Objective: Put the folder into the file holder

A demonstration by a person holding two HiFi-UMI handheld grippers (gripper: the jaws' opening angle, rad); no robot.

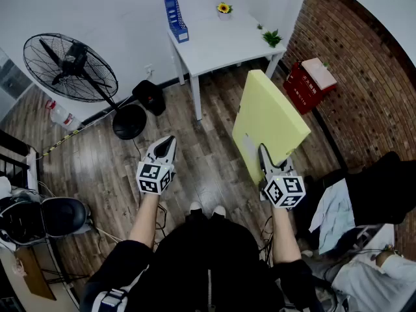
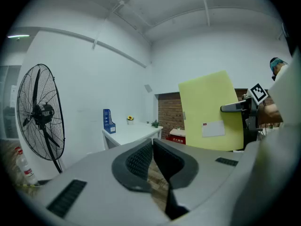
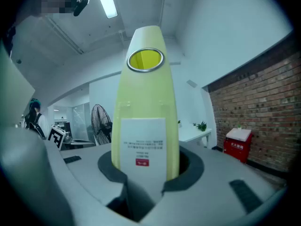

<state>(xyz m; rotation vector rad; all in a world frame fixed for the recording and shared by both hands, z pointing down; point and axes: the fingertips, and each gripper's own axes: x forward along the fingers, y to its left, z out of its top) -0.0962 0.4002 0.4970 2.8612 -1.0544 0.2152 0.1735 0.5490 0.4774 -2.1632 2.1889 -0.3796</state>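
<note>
My right gripper (image 1: 264, 153) is shut on the spine end of a pale yellow folder (image 1: 268, 120), held up in the air to the right of the white table (image 1: 221, 41). In the right gripper view the folder (image 3: 146, 107) rises straight out from between the jaws, white label and finger hole facing me. A blue file holder (image 1: 175, 19) stands upright on the table's far left corner, small in the left gripper view (image 2: 108, 121). My left gripper (image 1: 164, 146) is shut and empty, hanging over the wood floor left of the folder.
A small sunflower pot (image 1: 224, 8) and a green plant (image 1: 272, 38) sit on the table. A black standing fan (image 1: 75, 67) is at the left, a red box (image 1: 309, 83) by the brick wall at the right, chairs and clutter at both lower sides.
</note>
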